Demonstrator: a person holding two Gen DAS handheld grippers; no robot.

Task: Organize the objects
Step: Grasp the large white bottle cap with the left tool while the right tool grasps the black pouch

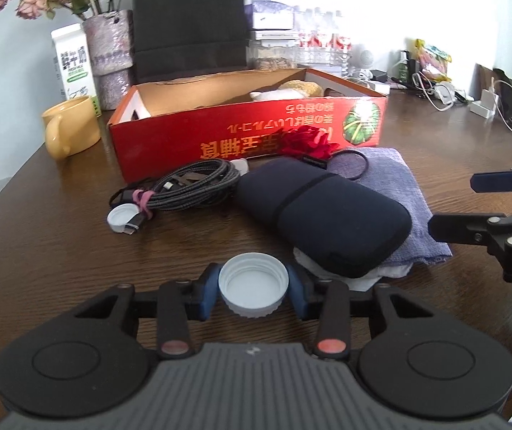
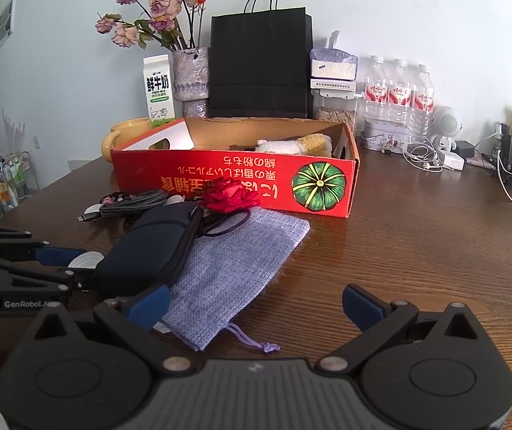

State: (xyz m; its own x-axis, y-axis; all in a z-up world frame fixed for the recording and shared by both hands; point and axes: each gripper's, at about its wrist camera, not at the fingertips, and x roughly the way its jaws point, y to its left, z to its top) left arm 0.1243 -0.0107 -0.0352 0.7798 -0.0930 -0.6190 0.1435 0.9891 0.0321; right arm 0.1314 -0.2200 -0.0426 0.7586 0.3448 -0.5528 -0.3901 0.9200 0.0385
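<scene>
Behind the red cardboard box [image 2: 234,175], to its left, a white milk carton [image 2: 158,89] carries the black characters 鲜牛奶 with small "FRESH MILK" beneath. The box's own front face bears yellow print standing upside down, Japanese kana and larger characters beside a green pumpkin drawing; it is not clearly readable. Left of the box and nearer the camera, the left gripper [image 2: 76,261] shows white lettering "GenRobot.A", cut off.
</scene>
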